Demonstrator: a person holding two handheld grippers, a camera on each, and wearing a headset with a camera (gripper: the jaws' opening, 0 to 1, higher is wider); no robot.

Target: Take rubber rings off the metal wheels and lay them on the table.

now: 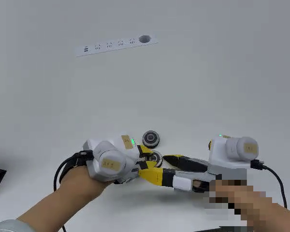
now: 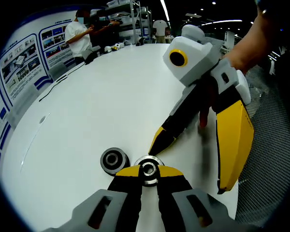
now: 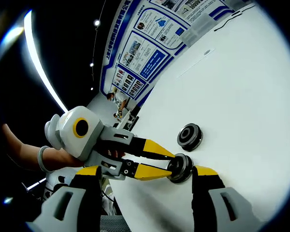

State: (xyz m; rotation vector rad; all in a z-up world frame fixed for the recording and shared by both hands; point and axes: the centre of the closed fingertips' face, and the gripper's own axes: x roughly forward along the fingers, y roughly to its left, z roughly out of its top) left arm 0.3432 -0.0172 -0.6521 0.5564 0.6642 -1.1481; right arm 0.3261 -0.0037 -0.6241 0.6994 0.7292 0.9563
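The left gripper (image 2: 149, 173) squeezes one metal wheel (image 1: 155, 157) tight, low by the surface (image 1: 208, 87), so it cannot roll, and the right gripper (image 2: 189, 164) is beside it, jaws wide apart, likely ready to pull its rubber ring (image 3: 184, 177) off.

The right tongs (image 3: 145, 171) gape wide. Between their tips the left tongs (image 3: 172, 165) pinch a metal wheel (image 3: 181, 167). A second wheel (image 3: 190, 137) lies just beyond on the white counter (image 3: 241, 96).
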